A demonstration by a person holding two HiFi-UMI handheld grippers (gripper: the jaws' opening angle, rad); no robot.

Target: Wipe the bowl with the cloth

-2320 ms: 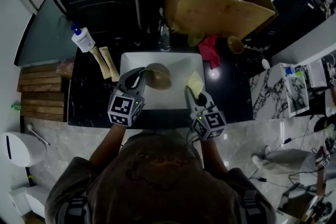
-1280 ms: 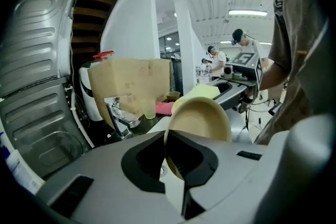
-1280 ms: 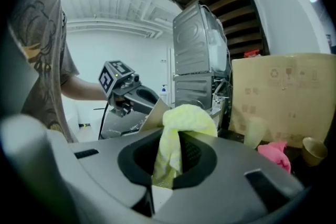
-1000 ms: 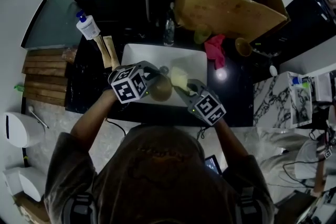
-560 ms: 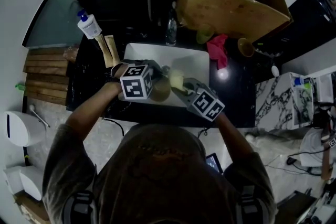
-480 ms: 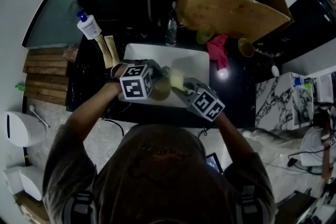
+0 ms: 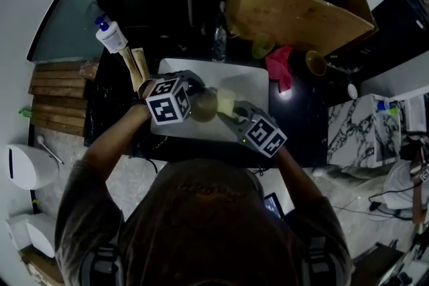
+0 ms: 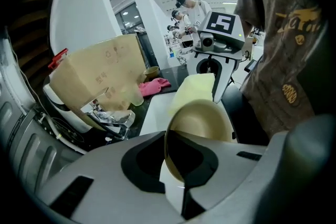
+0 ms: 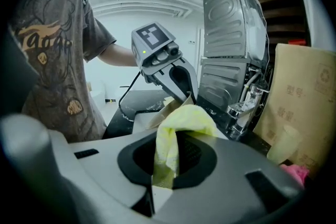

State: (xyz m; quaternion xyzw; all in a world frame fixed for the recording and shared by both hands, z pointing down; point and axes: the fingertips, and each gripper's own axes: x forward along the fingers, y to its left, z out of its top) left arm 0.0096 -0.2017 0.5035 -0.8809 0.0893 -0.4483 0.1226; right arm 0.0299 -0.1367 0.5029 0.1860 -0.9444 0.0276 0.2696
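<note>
Bowl (image 8: 202,120) held up on its side over the white sink (image 7: 249,82), its rim clamped between the jaws of the left gripper (image 8: 176,165), which reaches in from the sink's left side. The right gripper (image 9: 163,176) comes in from the near right with its jaws closed on a yellow cloth (image 9: 181,120); the cloth bunches out past the jaw tips and lies against the side of the bowl that faces away from the left gripper. In the head view the bowl and cloth sit side by side between the two grippers, above the sink's near half, with the bowl on the left. Bare white sink shows to the right of the cloth and along the back, up to the tap (image 7: 218,37) at the rear rim. A big cardboard box (image 7: 295,7) stands behind the sink, close to the tap. On the dark table (image 7: 301,127) a pink rag (image 7: 278,69) lies just right of the sink's back corner, and a soap bottle (image 7: 107,37) stands well off to the back left. The near edge of the table runs just under the right gripper.
</note>
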